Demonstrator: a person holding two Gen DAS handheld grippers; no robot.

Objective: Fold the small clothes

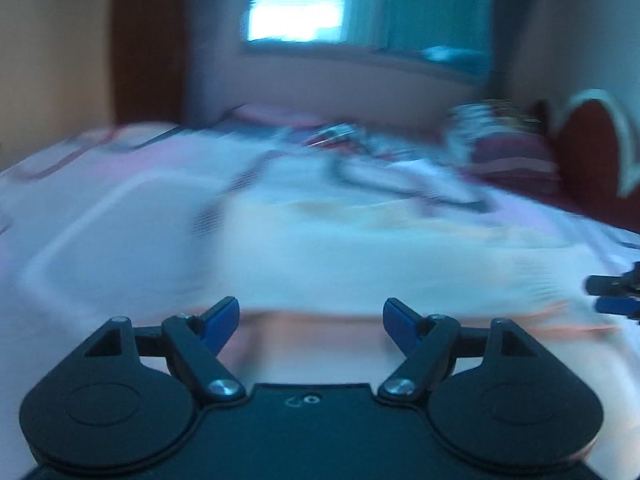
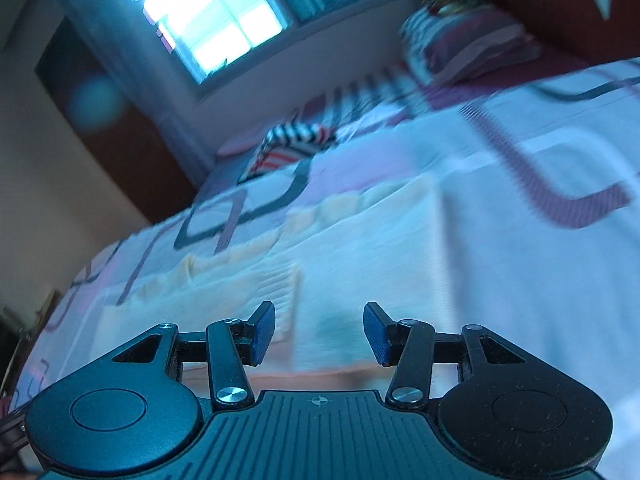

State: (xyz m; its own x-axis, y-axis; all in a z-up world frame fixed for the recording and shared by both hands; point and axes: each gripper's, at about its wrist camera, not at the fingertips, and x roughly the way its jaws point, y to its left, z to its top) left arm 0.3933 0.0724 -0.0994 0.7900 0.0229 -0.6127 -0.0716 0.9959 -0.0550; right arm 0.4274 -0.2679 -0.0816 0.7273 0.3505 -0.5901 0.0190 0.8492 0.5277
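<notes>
Patterned bedspread, seemingly below window.

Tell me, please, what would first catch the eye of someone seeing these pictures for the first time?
The open black-and-blue right tongs and left tongs fill the bottom of each view, holding nothing. Just beyond them, a cream knitted garment lies spread on a bedspread patterned with pink and dark lines. At the far side a bright window glows, with a striped pillow near the red headboard.
</notes>
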